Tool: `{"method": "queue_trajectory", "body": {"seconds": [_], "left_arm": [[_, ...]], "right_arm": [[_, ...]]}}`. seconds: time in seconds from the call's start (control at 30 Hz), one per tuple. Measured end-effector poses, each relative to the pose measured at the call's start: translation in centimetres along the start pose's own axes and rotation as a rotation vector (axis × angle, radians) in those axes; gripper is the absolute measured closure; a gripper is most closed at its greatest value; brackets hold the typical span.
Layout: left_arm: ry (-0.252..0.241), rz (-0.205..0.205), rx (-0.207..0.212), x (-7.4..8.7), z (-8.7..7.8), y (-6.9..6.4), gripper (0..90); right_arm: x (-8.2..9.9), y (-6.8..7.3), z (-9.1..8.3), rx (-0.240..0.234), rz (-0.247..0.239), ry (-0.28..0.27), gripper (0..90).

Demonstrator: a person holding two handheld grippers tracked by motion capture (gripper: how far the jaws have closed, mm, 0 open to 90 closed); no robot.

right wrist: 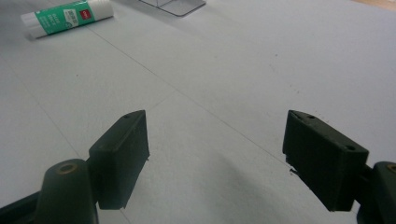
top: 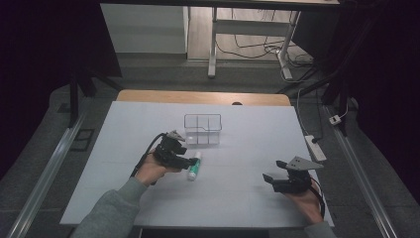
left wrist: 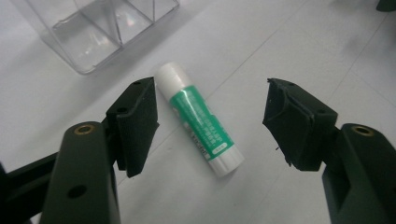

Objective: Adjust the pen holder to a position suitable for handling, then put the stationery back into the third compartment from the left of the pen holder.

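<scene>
Glue stick (left wrist: 200,120) bears a green label; its print is unreadable.

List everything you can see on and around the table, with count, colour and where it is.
glue stick: one, green with white cap, lying flat on the table, between the left gripper's open jaws, untouched
clear organiser box: one, transparent, divided into compartments, behind the glue stick
table: one, white top with wooden far edge
power strip: one, white, on the floor right of the table
left gripper: one, black, open, over the glue stick
right gripper: one, black, open, near the table's right front
</scene>
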State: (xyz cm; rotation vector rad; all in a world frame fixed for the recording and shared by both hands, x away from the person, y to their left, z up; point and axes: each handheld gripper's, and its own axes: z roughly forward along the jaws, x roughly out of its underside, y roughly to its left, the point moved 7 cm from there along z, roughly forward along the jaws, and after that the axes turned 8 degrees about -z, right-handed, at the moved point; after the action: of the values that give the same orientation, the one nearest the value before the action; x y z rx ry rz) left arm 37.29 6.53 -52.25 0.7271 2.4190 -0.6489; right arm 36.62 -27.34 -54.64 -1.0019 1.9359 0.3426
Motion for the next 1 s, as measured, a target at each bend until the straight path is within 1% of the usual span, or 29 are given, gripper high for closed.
{"method": "queue_trajectory", "body": {"seconds": [0.2,0.33,0.47,0.57,0.73,0.83,1.0], "left_arm": [[0.025,0.007,0.0,0.2,0.7,-1.0,33.7],[0.034,-0.003,-0.005,0.4,1.2,-1.4,32.0],[0.051,-0.003,-0.01,0.7,1.7,-1.7,31.3],[0.059,0.0,-0.02,0.7,2.0,-1.8,31.2],[0.083,0.001,-0.051,0.9,2.7,-2.0,30.1],[0.088,0.005,-0.078,1.0,3.1,-1.8,30.3],[0.091,-0.036,-0.12,0.3,3.9,-0.5,30.9]], "right_arm": [[0.0,0.0,0.0,0.001,0.0,0.0,22.4],[0.0,0.0,0.0,0.001,-0.003,-0.001,22.4],[-0.1,0.0,0.0,0.002,-0.003,-0.003,22.5],[0.0,0.0,0.0,0.001,-0.002,-0.002,22.5],[0.0,0.0,0.1,0.003,-0.002,0.002,22.6],[0.0,0.0,0.1,0.001,-0.003,0.001,22.6],[-0.1,0.1,0.2,-0.005,-0.002,-0.003,22.7]]}}
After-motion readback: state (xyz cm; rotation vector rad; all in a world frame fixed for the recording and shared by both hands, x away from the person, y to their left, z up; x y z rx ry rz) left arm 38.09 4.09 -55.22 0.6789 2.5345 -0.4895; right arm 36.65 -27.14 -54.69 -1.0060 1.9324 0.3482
